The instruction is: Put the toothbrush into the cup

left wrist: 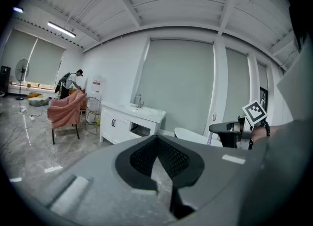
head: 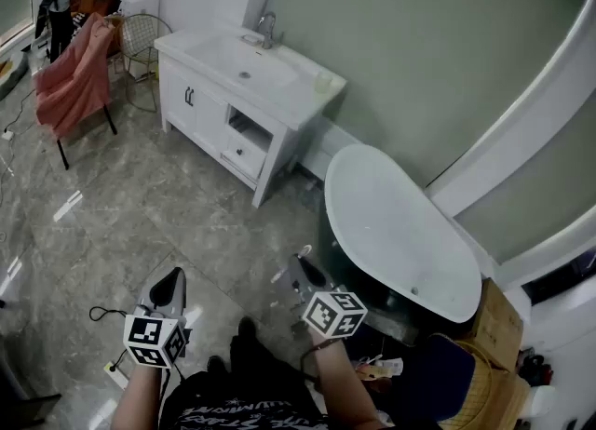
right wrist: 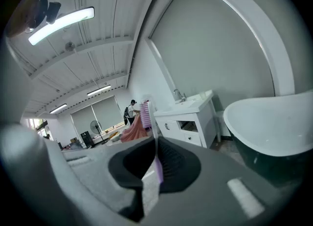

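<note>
My right gripper (right wrist: 155, 171) is shut on a toothbrush (right wrist: 157, 167). Its purple-and-white handle stands up between the jaws, with the bristle head (right wrist: 146, 111) on top. In the head view this gripper (head: 301, 262) is at the lower middle, beside the bathtub (head: 372, 197). My left gripper (head: 174, 279) is at the lower left over the floor, shut with nothing in it (left wrist: 157, 165). A small pale cup (head: 323, 82) stands on the right end of the white vanity (head: 207, 102), by the sink and tap (head: 267, 26). Both grippers are well away from it.
A chair draped with pink cloth (head: 74, 74) and a wire chair (head: 142, 39) stand left of the vanity. A wicker basket (head: 486, 383) and a cardboard box (head: 498, 315) sit at the lower right. A cable (head: 104, 313) lies on the marble floor. A person (left wrist: 69, 83) stands far off.
</note>
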Motion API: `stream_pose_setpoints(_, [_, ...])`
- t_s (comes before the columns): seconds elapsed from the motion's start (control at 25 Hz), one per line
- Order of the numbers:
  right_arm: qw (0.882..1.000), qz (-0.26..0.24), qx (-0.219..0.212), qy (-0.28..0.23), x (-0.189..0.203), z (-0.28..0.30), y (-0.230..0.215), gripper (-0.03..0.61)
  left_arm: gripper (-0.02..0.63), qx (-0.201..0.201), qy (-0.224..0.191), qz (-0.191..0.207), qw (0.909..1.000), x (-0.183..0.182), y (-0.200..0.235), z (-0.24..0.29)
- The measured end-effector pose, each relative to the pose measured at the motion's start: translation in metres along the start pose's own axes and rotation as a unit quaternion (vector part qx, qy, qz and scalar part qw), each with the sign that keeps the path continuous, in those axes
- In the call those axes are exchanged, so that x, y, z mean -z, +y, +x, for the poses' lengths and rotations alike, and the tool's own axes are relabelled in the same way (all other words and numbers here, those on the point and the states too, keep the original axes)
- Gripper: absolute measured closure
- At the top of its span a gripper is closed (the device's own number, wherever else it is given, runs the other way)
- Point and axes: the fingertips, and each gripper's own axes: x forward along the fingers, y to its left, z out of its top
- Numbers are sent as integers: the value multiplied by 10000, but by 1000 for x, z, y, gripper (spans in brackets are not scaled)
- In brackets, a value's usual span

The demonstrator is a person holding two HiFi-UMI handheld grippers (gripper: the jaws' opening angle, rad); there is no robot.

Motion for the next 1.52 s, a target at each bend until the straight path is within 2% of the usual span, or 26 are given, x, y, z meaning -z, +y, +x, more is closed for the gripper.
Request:
stream_pose_setpoints(0.32, [9994,-296,-157,-122,-25,16,12,557,604,-2,-178,238,9996,-21,12,3])
stream_pose_setpoints(0.48, [9993,-314,-200,-90,-17,13,24,557,604,-46,-119,58,9999,-14,16,-8])
stream_pose_setpoints(0.72, [9997,-171,-2,-163,-4,7,20,557,604,-90,-11,-8,10000,5,24,-21])
stream_pose_setpoints(1.0, [9995,-2,221,-246,-6,19,0,557,604,-10,101,34,9999,5,31,-6])
stream_pose_setpoints(1.24, [9991,83,264,-334,-30,73,-25,557,604,-156,194,80,9997,-10,62,34])
stream_pose_setpoints(1.52, [9966,290,441,-629,-92,160,-91,557,604,-297,221,269,9990,-42,94,130])
